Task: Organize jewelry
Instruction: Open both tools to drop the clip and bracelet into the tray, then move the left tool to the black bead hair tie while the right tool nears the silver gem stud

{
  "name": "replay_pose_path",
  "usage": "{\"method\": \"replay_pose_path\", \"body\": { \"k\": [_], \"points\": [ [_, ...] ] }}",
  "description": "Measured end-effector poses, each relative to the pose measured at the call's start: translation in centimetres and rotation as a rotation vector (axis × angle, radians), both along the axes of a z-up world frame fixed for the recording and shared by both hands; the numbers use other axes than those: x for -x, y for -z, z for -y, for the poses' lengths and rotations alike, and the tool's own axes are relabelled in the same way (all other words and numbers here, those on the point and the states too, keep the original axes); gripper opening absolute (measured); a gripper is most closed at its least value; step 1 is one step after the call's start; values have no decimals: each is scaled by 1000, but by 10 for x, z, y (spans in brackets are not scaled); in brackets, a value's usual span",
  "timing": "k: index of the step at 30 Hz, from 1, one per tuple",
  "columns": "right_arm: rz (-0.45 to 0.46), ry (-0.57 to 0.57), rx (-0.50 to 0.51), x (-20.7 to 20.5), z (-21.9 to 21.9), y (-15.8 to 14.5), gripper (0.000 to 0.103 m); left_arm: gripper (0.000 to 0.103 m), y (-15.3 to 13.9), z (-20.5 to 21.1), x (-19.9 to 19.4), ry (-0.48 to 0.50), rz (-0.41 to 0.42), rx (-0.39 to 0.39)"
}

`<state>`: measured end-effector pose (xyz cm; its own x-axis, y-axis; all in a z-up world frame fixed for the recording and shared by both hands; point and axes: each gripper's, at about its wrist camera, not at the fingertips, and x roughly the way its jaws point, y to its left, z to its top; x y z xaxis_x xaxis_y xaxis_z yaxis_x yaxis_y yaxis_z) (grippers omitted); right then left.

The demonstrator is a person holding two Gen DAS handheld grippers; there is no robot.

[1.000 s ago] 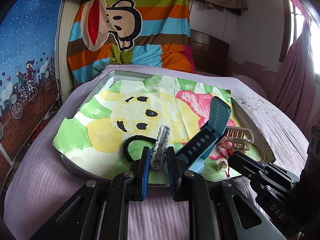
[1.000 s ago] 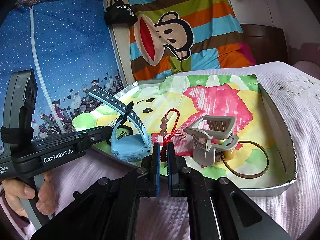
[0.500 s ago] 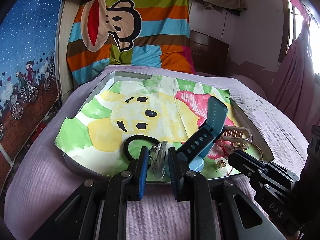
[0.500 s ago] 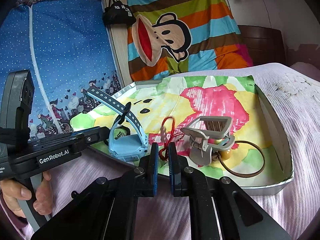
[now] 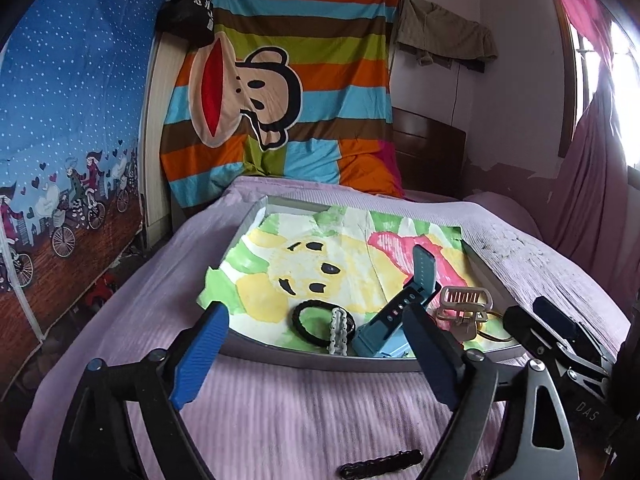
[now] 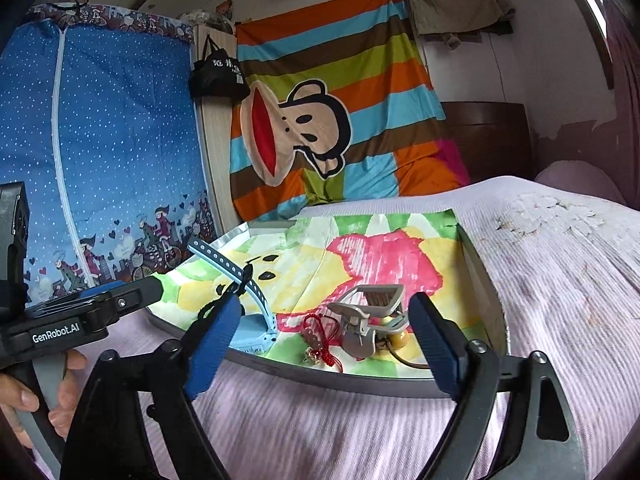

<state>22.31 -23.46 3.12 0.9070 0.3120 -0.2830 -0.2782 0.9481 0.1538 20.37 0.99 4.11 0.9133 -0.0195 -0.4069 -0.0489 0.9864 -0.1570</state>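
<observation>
A: Report the tool state, nearest items first.

B: The left gripper [image 5: 316, 344] has its fingers spread wide and holds nothing. The right gripper [image 6: 324, 344] is likewise spread wide and empty. Both sit over the purple bedspread [image 5: 280, 408], short of the tray [image 5: 280, 354]. A dark chain [image 5: 380, 464] lies on the bedspread between the left gripper's arms, outside the tray.

A: Locate the jewelry.

B: All other pieces lie along the tray's near edge, on the painted paper [image 5: 344, 256]. From the left wrist view: a black hair tie [image 5: 310, 318], a silver link bracelet [image 5: 338, 330] lying across it, then a blue watch [image 5: 394, 320] with one strap standing upright. From the right wrist view: a red bead string [image 6: 320, 340] lies just beside a beige hair clip [image 6: 368, 316], which rests over a thin brown ring [image 6: 408, 362].

A: Obstructions?

B: The left gripper's right finger covers part of the watch body. The right gripper's finger covers part of the ring. Beyond the tray hangs a striped cartoon cloth [image 5: 288, 92].
</observation>
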Motion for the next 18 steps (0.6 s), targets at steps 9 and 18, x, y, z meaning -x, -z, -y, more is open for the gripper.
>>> {"method": "replay_pose_path", "body": {
  "k": [9, 18],
  "points": [
    [111, 25, -18, 40, 5, -22, 102, 103, -13, -5, 41, -34, 102, -31],
    [167, 6, 39, 87, 1, -41, 102, 103, -16, -1, 78, -21, 136, -62]
  ]
}}
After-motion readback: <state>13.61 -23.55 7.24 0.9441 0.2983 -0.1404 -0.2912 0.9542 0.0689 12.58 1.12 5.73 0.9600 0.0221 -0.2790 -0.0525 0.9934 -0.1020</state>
